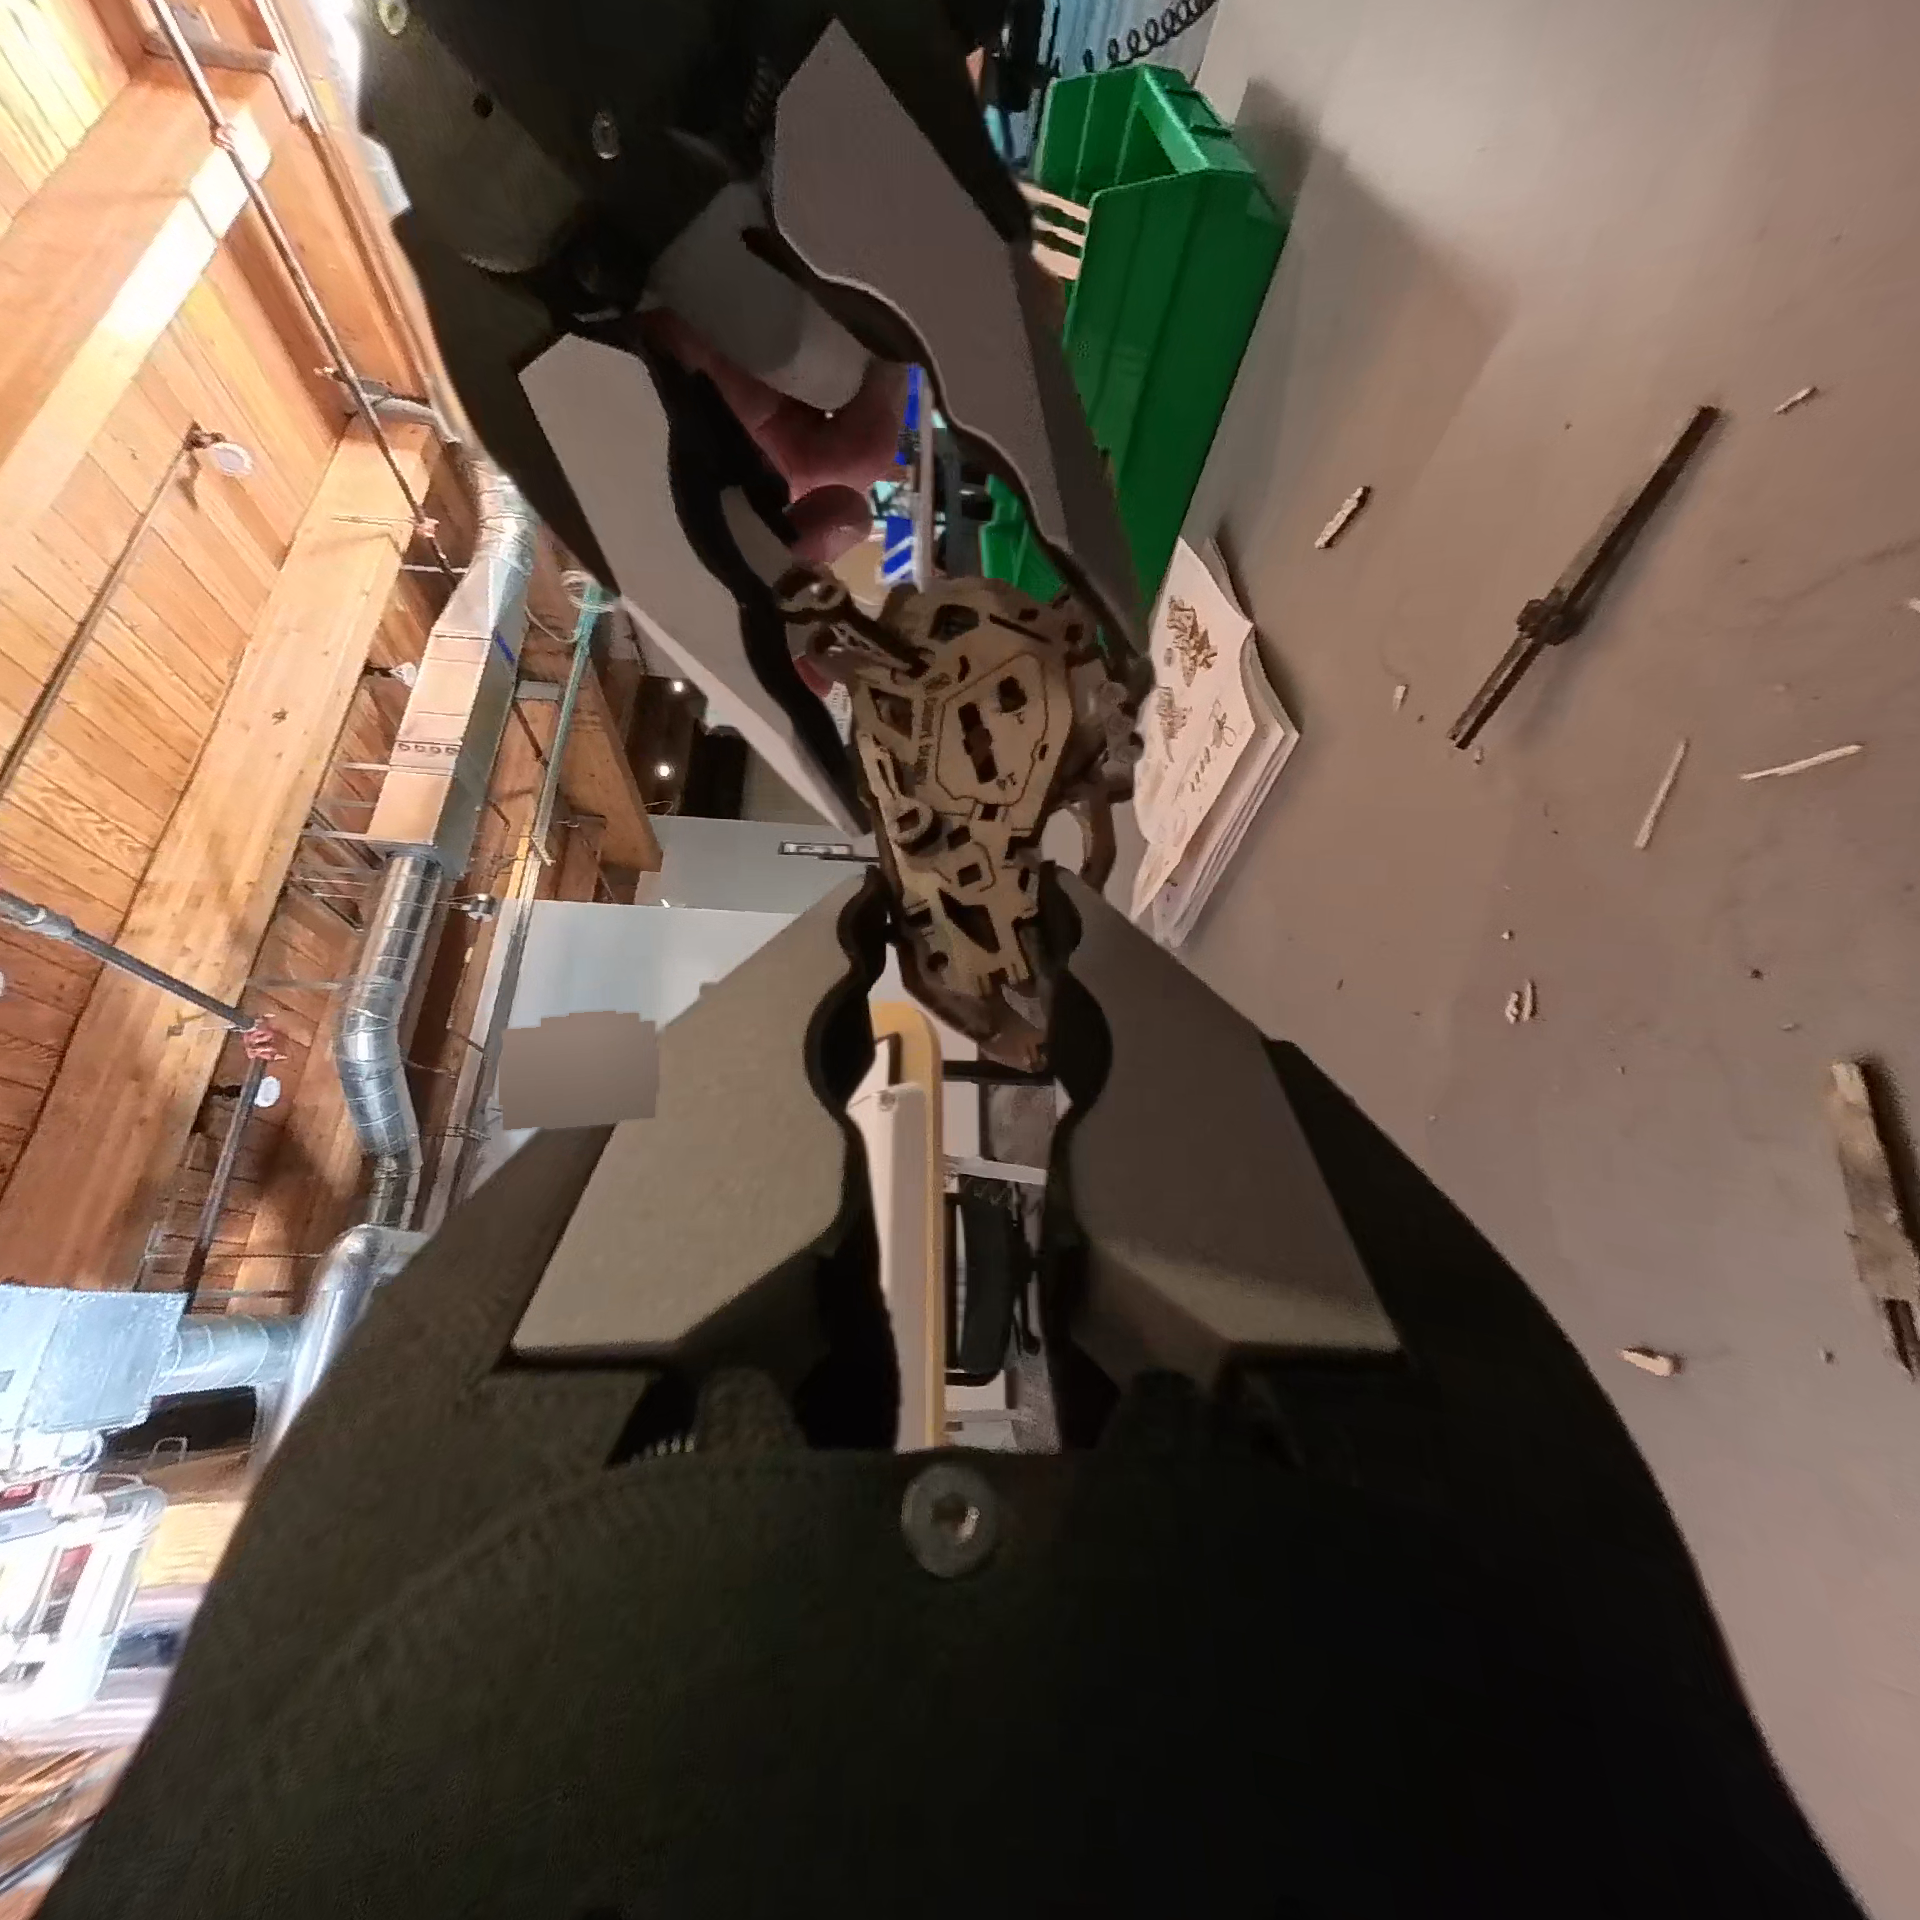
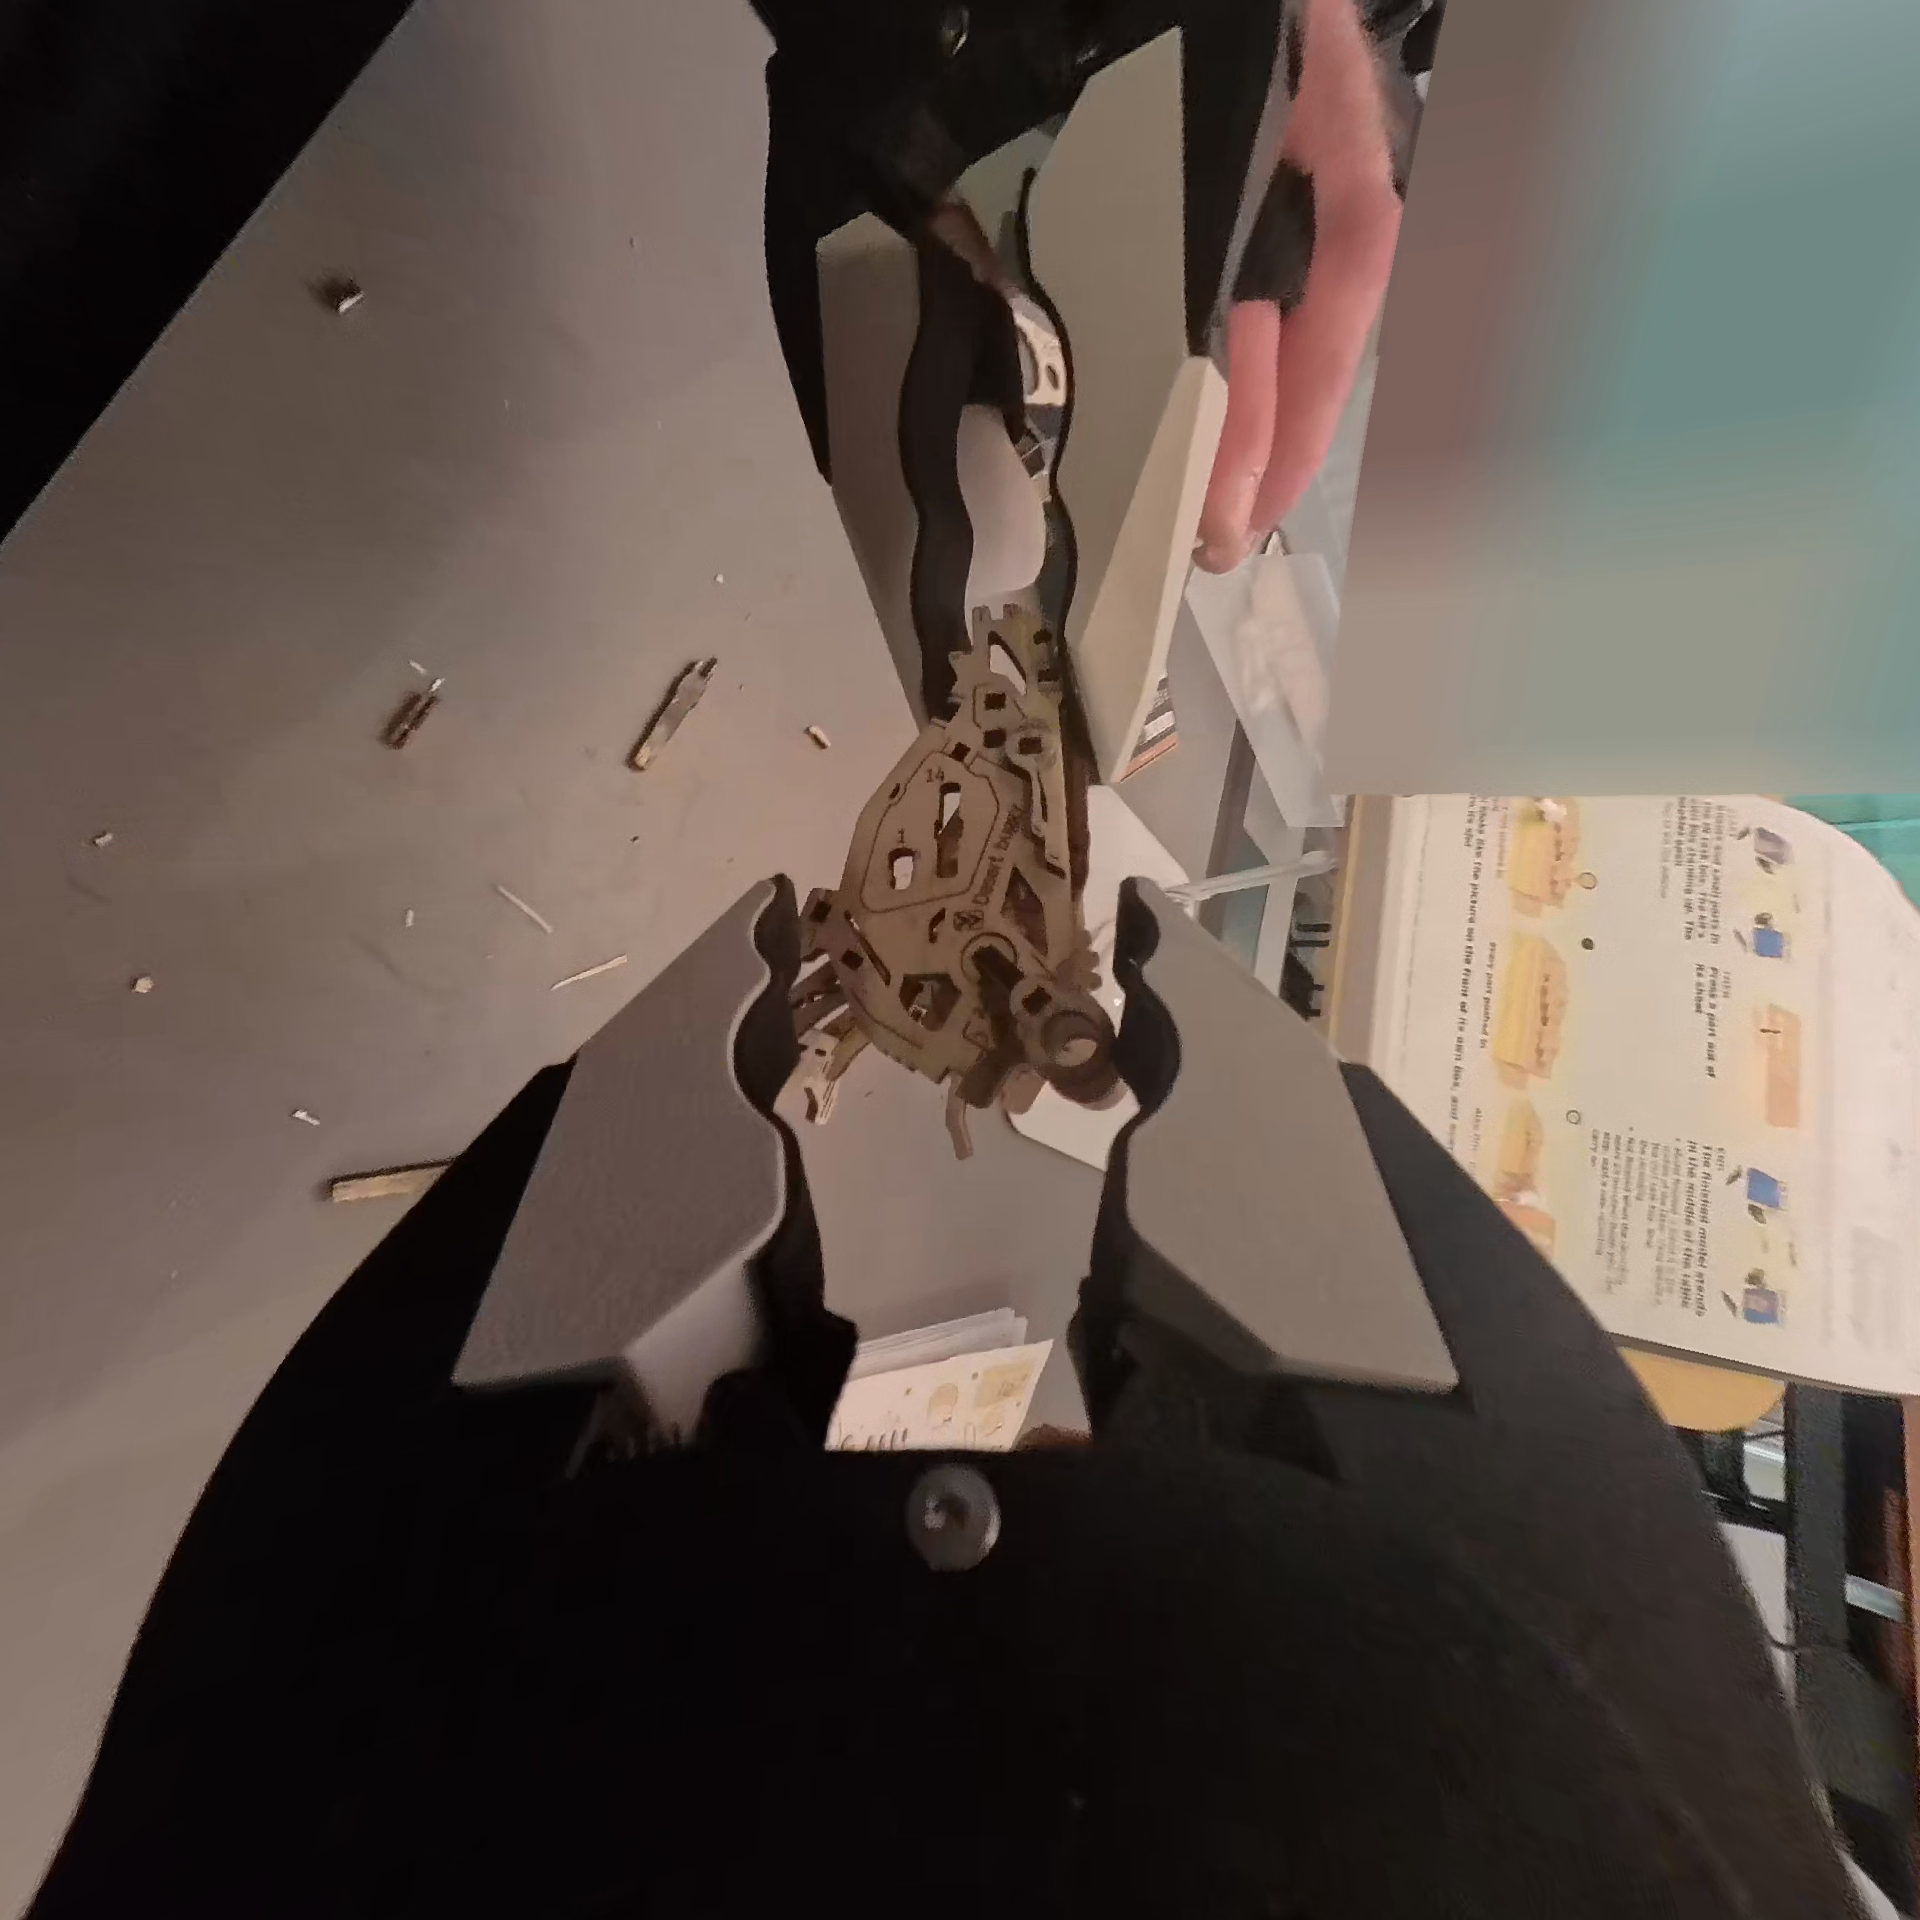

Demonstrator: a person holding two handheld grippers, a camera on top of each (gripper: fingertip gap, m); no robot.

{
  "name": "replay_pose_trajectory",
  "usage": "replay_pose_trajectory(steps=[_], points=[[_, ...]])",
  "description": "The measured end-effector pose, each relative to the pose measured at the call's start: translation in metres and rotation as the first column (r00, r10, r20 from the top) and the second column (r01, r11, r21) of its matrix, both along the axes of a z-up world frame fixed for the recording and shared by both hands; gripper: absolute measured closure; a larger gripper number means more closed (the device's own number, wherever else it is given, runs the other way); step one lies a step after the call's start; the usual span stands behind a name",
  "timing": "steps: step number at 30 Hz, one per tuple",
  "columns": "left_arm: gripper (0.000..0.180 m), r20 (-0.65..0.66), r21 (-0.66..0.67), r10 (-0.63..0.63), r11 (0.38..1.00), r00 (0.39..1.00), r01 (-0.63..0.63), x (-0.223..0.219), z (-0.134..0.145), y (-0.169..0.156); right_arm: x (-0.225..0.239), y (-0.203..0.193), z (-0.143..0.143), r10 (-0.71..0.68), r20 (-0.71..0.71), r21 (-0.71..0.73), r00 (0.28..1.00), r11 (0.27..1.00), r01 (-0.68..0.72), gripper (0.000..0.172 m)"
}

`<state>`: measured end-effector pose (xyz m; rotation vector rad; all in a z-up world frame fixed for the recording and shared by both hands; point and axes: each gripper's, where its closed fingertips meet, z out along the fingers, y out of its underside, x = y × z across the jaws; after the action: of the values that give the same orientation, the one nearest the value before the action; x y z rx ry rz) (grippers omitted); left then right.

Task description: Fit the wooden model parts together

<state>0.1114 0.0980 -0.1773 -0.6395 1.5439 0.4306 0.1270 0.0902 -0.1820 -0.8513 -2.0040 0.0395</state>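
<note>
Timber ceiling boards and silver ducting (image 1: 384, 1039) fill the left of the left wrist view, a grey desk (image 1: 1558, 935) strewn with wood slivers the right; at centre the wooden model (image 1: 966, 790) is pinched by the left hand-held gripper (image 1: 961, 935), seemingly to steady it. In the right wrist view the model (image 2: 956, 925) lies within the spread right hand-held gripper (image 2: 951, 977); contact cannot be told. An instruction sheet (image 2: 1621, 1091) lies at right.

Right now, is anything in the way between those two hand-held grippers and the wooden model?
Nothing visible. The left hand-held gripper already clamps one end of the wooden model. The right hand-held gripper brackets the opposite end; one pad meets it, but whether it is gripping is unclear.
</note>
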Motion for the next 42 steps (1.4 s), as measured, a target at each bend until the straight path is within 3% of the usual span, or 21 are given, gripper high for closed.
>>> replay_pose_trajectory(steps=[1, 10, 16, 20, 23, 29, 33, 35, 42], points=[[0.155, -0.007, -0.014, 0.001, 1.000, 1.000, -0.001, 0.000, -0.003, 0.000, 0.000, 0.000, -0.004, -0.001, 0.008, -0.009, 1.000, 1.000, 0.001, 0.114], [0.155, -0.052, -0.239, 0.009, 0.971, 0.999, -0.021, -0.012, -0.047, -0.009, -0.008, -0.007, -0.047, -0.027, 0.009, -0.220, 1.000, 0.975, 0.028, 0.116], [0.155, -0.123, -0.345, 0.032, 0.936, 0.992, -0.073, -0.015, -0.072, -0.013, -0.008, -0.011, -0.062, -0.017, 0.101, -0.185, 0.995, 0.982, 0.035, 0.105], [0.154, -0.175, -0.393, 0.055, 0.912, 0.983, -0.121, -0.016, -0.086, -0.013, -0.007, -0.013, -0.073, -0.021, 0.149, -0.161, 0.989, 0.986, 0.046, 0.118], [0.155, -0.201, -0.409, 0.059, 0.902, 0.978, -0.139, -0.014, -0.093, -0.015, -0.010, -0.015, -0.086, -0.016, 0.179, -0.159, 0.984, 0.986, 0.045, 0.118], [0.156, -0.170, -0.483, 0.099, 0.859, 0.980, -0.170, -0.012, -0.097, -0.015, -0.014, -0.012, -0.104, -0.053, 0.173, -0.165, 0.983, 0.983, 0.082, 0.118], [0.156, -0.158, -0.511, 0.105, 0.842, 0.982, -0.172, -0.013, -0.098, -0.014, -0.018, -0.009, -0.104, -0.070, 0.153, -0.180, 0.986, 0.979, 0.097, 0.120], [0.156, -0.147, -0.532, 0.097, 0.831, 0.984, -0.161, -0.012, -0.098, -0.016, -0.020, -0.007, -0.103, -0.069, 0.138, -0.185, 0.988, 0.978, 0.094, 0.130], [0.152, -0.071, -0.592, 0.144, 0.790, 0.987, -0.158, -0.017, -0.098, -0.011, -0.024, -0.004, -0.103, -0.068, 0.100, -0.235, 0.993, 0.968, 0.090, 0.131]])
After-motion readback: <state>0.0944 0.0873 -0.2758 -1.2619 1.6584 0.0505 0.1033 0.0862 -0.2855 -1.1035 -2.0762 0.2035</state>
